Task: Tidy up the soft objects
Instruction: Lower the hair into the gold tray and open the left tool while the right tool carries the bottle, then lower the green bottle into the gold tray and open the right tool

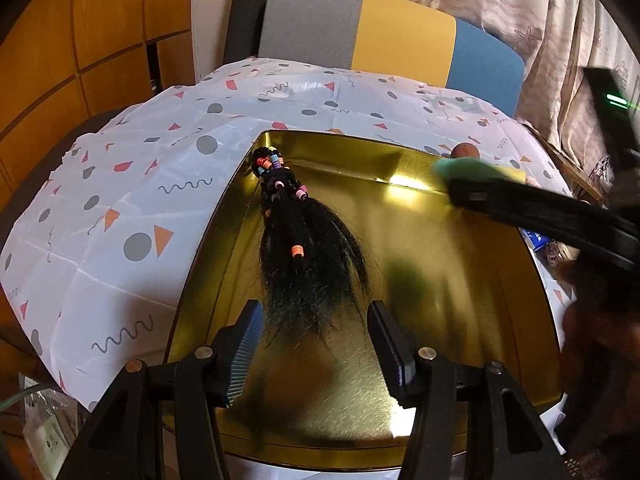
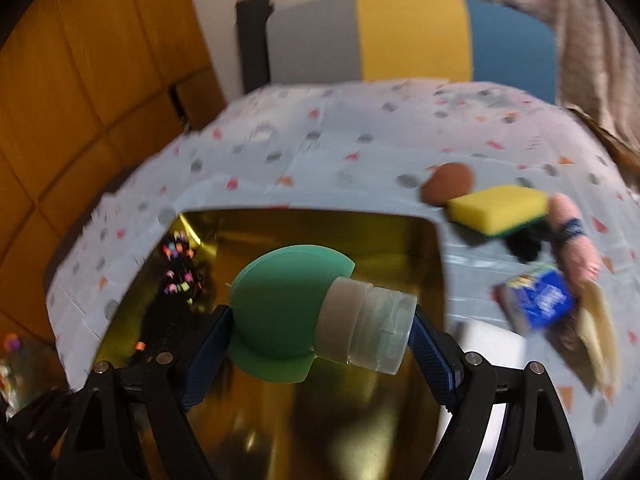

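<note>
A black hairpiece with coloured beads (image 1: 298, 240) lies in the gold metal tray (image 1: 460, 248), along its left side. My left gripper (image 1: 316, 344) is open and empty, with the hair's loose end between its fingers. My right gripper (image 2: 320, 332) is shut on a green soft disc with a clear round cap (image 2: 288, 312) and holds it above the tray (image 2: 400, 236). The right gripper also shows in the left wrist view (image 1: 460, 184), over the tray's far right corner. The hairpiece (image 2: 178, 276) shows blurred at the tray's left.
On the patterned tablecloth (image 1: 120, 184) right of the tray lie a brown ball (image 2: 448, 182), a yellow-green sponge (image 2: 500, 208), a pink knitted item (image 2: 576, 236) and a blue packet (image 2: 540, 304). A grey-yellow-blue chair back (image 1: 380, 40) stands behind the table.
</note>
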Motion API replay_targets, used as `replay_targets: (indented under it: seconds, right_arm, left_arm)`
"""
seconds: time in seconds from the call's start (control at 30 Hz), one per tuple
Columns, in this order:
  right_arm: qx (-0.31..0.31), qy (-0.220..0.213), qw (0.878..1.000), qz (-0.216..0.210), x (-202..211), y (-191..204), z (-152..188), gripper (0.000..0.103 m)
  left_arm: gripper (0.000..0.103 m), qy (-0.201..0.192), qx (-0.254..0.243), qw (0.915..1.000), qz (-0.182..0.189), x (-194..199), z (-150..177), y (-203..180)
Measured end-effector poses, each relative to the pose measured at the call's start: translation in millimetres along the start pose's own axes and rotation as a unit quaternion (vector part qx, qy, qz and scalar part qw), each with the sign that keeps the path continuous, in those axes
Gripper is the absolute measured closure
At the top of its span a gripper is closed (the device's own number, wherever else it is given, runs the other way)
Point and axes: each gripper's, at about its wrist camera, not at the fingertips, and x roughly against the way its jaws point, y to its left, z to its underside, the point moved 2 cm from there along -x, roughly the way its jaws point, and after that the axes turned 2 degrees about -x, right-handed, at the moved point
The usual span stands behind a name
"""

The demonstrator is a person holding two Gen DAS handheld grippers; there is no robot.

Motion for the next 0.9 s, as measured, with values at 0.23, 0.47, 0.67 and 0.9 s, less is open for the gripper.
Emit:
replay_targets:
  seconds: [0.23,0.47,0.67,0.9]
  right_arm:
    - [0.002,0.046,0.999,0.002,-58.4,19.9,-21.7,0.017]
    - [0.012,0.051,0.999,0.004,-87.4,43.3,-35.8,0.011]
    - [-0.009,0.039,0.999,-0.007,-69.5,34.0,-37.3,0.010]
    - [-0.022,-0.038,0.999,0.003,-5.1,0.8,-26.2,0.004]
  left_arm:
    - [0.048,0.003,0.008,0.9999,0.006,1.0,3.8,8.7]
    - [0.048,0.001,0.017,0.9997,0.016,3.9,5.9,12.7]
    - [0.048,-0.012,0.022,0.9989,0.039,9.9,4.7,11.4]
    - [0.048,-0.017,-0.008,0.9969,0.076,16.1,10.7,-12.8]
